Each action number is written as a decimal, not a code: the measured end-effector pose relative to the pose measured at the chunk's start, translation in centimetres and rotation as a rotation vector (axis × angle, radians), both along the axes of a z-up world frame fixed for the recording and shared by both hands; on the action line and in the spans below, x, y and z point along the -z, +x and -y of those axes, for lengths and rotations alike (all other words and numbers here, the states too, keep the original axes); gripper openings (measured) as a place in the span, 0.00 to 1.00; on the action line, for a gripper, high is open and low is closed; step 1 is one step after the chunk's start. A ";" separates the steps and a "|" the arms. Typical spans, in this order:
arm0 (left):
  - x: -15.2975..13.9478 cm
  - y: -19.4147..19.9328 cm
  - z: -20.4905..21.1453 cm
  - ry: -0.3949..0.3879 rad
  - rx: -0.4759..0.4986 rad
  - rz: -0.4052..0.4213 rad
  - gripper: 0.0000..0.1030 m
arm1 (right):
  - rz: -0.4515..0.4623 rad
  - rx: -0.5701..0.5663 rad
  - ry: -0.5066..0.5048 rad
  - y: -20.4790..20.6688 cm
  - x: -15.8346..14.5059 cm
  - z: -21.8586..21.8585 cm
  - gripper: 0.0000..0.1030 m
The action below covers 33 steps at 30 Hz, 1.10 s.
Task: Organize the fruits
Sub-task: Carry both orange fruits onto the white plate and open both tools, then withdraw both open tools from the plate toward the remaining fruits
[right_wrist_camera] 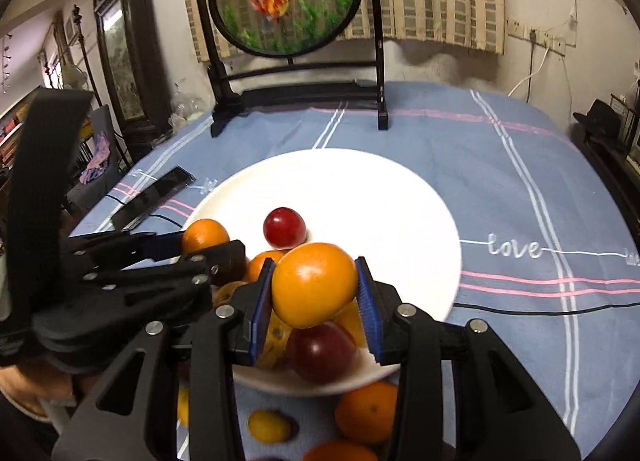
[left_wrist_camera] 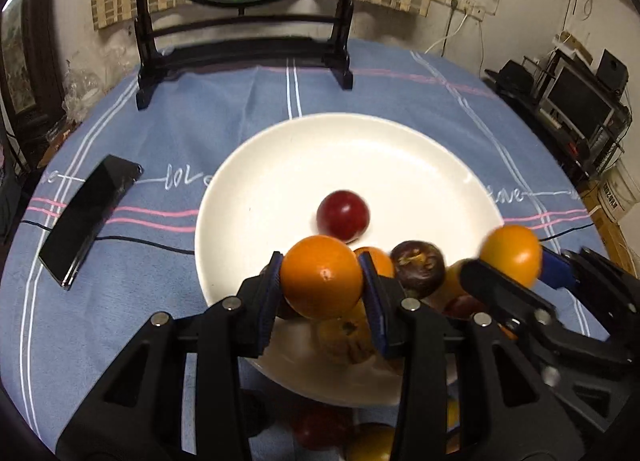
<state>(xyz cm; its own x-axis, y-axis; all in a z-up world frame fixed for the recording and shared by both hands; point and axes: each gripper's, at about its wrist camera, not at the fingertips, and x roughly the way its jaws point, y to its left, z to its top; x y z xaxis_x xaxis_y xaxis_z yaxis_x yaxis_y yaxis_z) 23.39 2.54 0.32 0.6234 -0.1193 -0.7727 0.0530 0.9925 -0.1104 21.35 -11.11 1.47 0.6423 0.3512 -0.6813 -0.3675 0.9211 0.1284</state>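
You have an orange in each gripper: the left gripper [left_wrist_camera: 322,279] is clamped on one orange [left_wrist_camera: 320,275] at the lower centre of the left wrist view, and the right gripper [right_wrist_camera: 316,287] grips another orange [right_wrist_camera: 314,285] at the lower centre of the right wrist view. Both hang over the near edge of the white plate [left_wrist_camera: 360,141], where a red plum [left_wrist_camera: 343,216] sits alone mid-plate and more fruit crowds the rim nearest you. More fruit lies on the blue tablecloth [right_wrist_camera: 500,201] below the plate in frame. Carry each orange over the bare white area, upper right of the plum. Lower until it touches, then let go, or it will likely roll. Keep the two grippers apart.
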 end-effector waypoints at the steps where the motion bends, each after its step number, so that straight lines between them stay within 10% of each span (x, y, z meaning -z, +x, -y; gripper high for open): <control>1: 0.1 0.2 -0.3 -0.003 -0.006 -0.001 0.37 | -0.009 -0.002 0.002 0.3 0.4 -0.1 0.39; 6: 1.1 0.7 -1.1 -0.003 -0.039 -0.019 0.39 | -0.057 0.018 0.040 1.3 1.8 0.7 0.45; 8: 1.2 0.5 -1.0 0.002 -0.045 -0.011 0.59 | -0.048 0.030 0.090 1.0 1.7 1.5 0.65; 18: 0.7 -0.8 -0.2 0.071 -0.055 0.057 0.84 | -0.132 0.047 0.268 0.2 2.0 4.0 0.74; 22: 0.5 -1.3 -0.2 0.066 -0.048 0.072 0.85 | -0.113 0.146 0.320 -0.5 1.4 4.6 0.94; 33: 0.4 -1.7 0.1 0.073 -0.035 0.084 0.85 | -0.051 0.144 0.214 -1.8 0.1 4.5 0.96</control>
